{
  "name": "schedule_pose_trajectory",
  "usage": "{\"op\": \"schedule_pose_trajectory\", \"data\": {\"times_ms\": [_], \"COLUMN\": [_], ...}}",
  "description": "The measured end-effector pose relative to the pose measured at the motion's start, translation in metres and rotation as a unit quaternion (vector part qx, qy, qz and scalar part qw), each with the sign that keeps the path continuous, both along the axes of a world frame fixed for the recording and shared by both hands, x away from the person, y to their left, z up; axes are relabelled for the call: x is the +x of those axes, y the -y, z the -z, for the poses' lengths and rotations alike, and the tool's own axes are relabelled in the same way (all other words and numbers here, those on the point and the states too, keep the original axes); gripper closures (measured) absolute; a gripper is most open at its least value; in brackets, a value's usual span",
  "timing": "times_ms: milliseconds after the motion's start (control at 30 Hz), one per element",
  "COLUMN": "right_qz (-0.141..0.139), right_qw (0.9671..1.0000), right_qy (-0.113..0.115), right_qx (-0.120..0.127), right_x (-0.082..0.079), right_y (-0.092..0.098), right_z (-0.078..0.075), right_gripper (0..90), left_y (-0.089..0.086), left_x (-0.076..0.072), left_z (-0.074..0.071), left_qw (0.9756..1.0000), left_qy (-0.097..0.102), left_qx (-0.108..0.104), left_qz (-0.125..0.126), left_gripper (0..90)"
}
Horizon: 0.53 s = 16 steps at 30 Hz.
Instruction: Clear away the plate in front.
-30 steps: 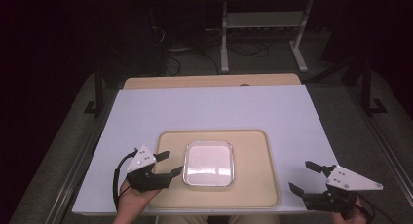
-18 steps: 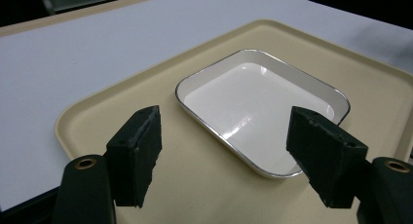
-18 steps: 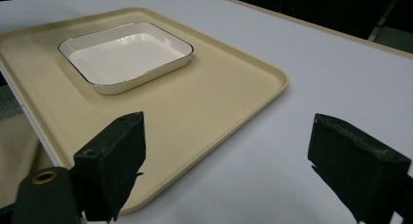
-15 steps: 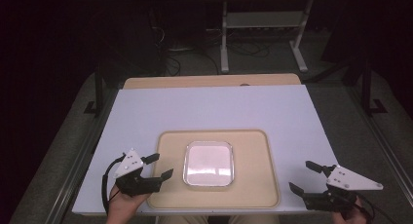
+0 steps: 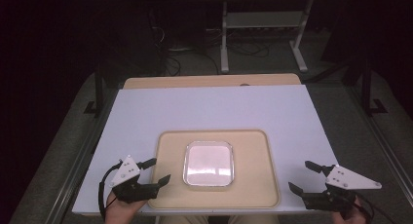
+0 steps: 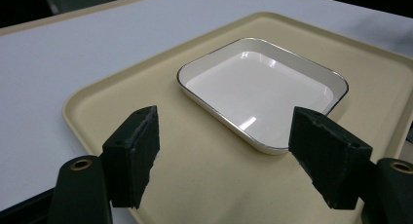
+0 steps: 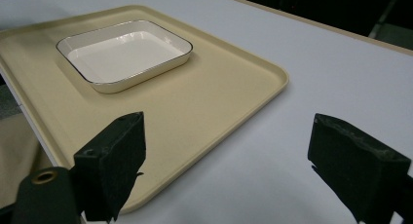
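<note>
white covers the desk (image 5: 209, 107), and a tan tray (image 5: 263, 185) lies on it near the person. a white square dish (image 5: 208, 163) sits in the middle of the tray. the left tool (image 5: 156, 171) hangs over the tray's left edge; its jaws have just been opening and now stand wide with nothing between them. the right tool (image 5: 302, 177) is off to the right of the tray, wide open too and holding nothing.

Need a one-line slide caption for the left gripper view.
Open left gripper poised over a beige tray, facing an empty white square dish.
</note>
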State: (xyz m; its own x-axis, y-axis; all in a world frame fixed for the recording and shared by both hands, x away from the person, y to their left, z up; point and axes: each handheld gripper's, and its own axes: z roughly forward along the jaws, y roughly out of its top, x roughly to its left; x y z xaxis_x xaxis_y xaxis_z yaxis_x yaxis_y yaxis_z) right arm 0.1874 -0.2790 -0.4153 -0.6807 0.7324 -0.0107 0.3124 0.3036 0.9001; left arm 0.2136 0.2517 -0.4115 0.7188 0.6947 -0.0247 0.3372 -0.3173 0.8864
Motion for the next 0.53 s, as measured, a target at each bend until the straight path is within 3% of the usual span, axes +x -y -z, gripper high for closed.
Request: {"op": "schedule_pose_trajectory", "data": {"times_ms": [333,533], "right_qz": [-0.011,-0.014], "right_qw": [0.9999,0.9999], "right_qy": [-0.004,-0.002], "right_qx": [-0.006,-0.01], "right_x": [0.0013,0.0009], "right_y": [-0.0022,-0.0033], "right_z": [0.0005,0.0005], "right_gripper": [12.9,12.9], "left_y": [-0.0053,-0.0068], "left_x": [0.0019,0.0035], "left_z": [-0.0011,-0.0001], "left_qw": [0.9997,0.9997], "left_qy": [0.005,0.002], "left_qx": [-0.018,-0.016], "left_qz": [-0.017,-0.02], "left_gripper": [26.4,26.3]}}
